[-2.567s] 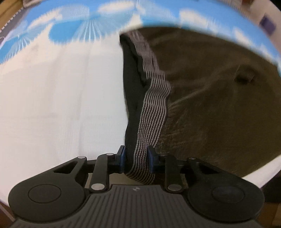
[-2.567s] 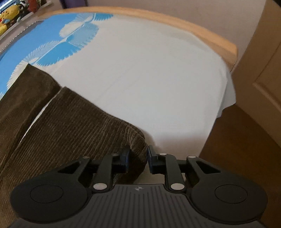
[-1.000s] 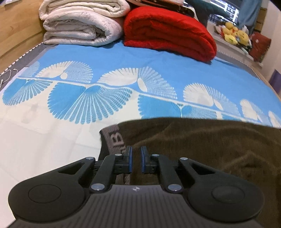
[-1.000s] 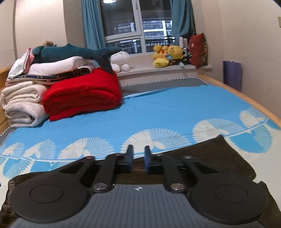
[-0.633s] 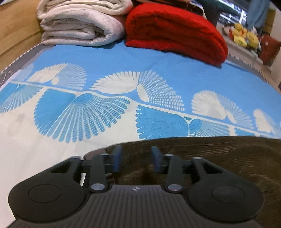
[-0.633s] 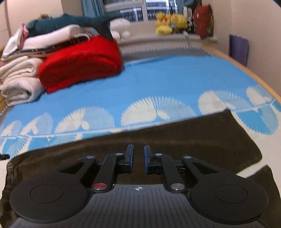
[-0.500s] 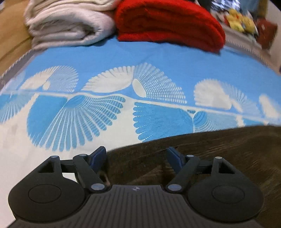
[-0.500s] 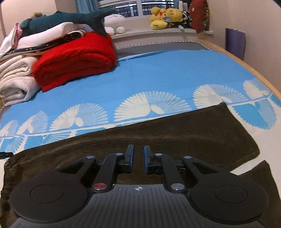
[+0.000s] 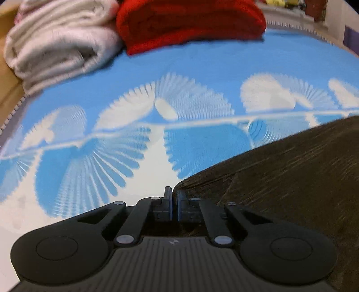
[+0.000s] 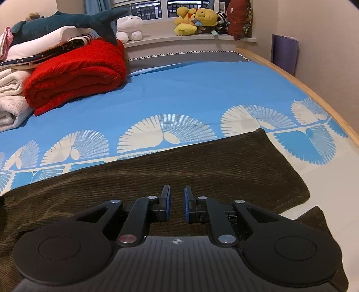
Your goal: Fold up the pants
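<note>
Dark brown corduroy pants (image 10: pixel 202 166) lie flat across the bed, one leg folded over the other. In the left wrist view the pants (image 9: pixel 291 170) fill the right side. My left gripper (image 9: pixel 174 197) is shut at the pants' left corner; whether cloth is pinched between the fingers cannot be told. My right gripper (image 10: pixel 176 197) hovers over the middle of the pants with its jaws a small gap apart and nothing between them.
The blue and white bedsheet (image 10: pixel 202 89) covers the bed. A folded red blanket (image 10: pixel 76 69) and white blankets (image 9: pixel 58 45) lie at the far left. Plush toys (image 10: pixel 195 20) sit on the window ledge. The wooden bed edge (image 10: pixel 314 89) runs along the right.
Both grippers carried the pants over and laid them down. My left gripper opened wide, then shut again at the pants' left corner. My right gripper let go and its jaws parted slightly.
</note>
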`<state>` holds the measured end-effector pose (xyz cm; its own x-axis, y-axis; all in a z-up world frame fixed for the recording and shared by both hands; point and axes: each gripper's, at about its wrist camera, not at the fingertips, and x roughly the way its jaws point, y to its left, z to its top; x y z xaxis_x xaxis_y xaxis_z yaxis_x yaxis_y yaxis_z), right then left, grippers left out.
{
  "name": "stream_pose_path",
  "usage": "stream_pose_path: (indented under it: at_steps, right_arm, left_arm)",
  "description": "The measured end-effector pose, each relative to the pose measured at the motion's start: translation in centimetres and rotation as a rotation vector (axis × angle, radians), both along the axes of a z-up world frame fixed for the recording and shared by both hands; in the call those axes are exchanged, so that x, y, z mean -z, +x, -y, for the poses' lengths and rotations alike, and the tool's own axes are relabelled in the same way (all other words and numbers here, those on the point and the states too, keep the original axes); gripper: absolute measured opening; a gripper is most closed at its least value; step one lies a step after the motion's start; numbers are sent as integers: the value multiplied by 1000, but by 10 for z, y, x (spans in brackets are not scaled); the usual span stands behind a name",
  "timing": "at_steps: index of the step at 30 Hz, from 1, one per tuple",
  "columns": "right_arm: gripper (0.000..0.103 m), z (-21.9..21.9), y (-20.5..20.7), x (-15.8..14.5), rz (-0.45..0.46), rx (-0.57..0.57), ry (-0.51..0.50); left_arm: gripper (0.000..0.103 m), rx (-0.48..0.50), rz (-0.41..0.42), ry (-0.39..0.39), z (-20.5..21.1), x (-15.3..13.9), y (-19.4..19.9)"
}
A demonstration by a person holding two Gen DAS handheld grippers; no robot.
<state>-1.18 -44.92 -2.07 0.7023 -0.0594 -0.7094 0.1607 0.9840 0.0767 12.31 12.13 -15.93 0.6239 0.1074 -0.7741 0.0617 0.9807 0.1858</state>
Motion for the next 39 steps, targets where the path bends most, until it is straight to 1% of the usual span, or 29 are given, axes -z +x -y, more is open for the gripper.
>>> stream_pose_path:
  at_steps: [3,6,8,11,12,14,15,16,17,18,19,20,21,22,24,25,26,28,29,32,34,36,38,39]
  right_arm:
    - [12,8,-4,0,1,23,8]
    - [12,18,-11,1,-7,60,35]
    - [12,23,-16,2,-11,74,56]
    - [12,25,-26,1,-9,92,81]
    - [12,24,-30,1,-6,92,89]
    - [12,22,-36,-1,-3,86,92]
    - [12,21,-39,-1,-2,81,93]
    - [12,20,-42,-1,-4,75,92]
    - [12,20,-44,-1,-5,69,91]
    - [12,20,-46,0,-7,67,88]
    - [12,21,-47,1,-11,68,88]
    - [12,23,-48,1,-14,73,95]
    - [12,27,-49,2,-18,82,111]
    - [12,30,-49,3,-19,91,127]
    - [12,36,-50,4,-14,111,151]
    - [12,38,-49,4,-10,118,157]
    - [12,40,-48,5,-7,124,165]
    - [12,42,-46,7,-2,133,192]
    - [12,43,-45,7,1,135,206]
    - [12,43,-39,9,6,125,231]
    - [12,44,-33,12,13,120,273]
    - [12,46,-25,16,15,120,320]
    - [16,47,-15,24,6,127,379]
    - [22,48,-11,27,3,135,404]
  left_arm:
    - [3,19,75,21,11,-33,-25]
    - [2,90,141,62,27,-67,-67]
    - [2,150,181,73,38,-88,-108]
    - [2,253,206,81,55,-102,-174]
    - [2,296,203,86,59,-102,-196]
    - [2,377,150,93,67,-92,-231]
    - [3,419,106,97,69,-84,-241]
    - [7,452,42,92,69,-73,-248]
    - [8,449,-14,81,66,-65,-250]
    - [8,417,-50,66,59,-61,-248]
    - [20,353,-72,22,48,-61,-245]
    - [39,291,-83,-48,35,-65,-241]
    - [47,230,-97,-140,20,-68,-237]
    - [52,167,-129,-246,4,-69,-231]
    - [53,67,-228,-396,-16,-59,-218]
    - [55,30,-280,-439,-22,-51,-212]
    - [59,-5,-332,-469,-26,-43,-206]
    - [64,-78,-424,-501,-34,-24,-195]
    - [68,-114,-448,-502,-35,-17,-190]
    - [70,-204,-455,-494,-44,-7,-182]
    - [71,-263,-453,-526,-54,-4,-174]
    - [73,-289,-452,-557,-59,-1,-168]
    - [73,-287,-453,-564,-56,0,-163]
    - [73,-282,-455,-562,-53,1,-162]
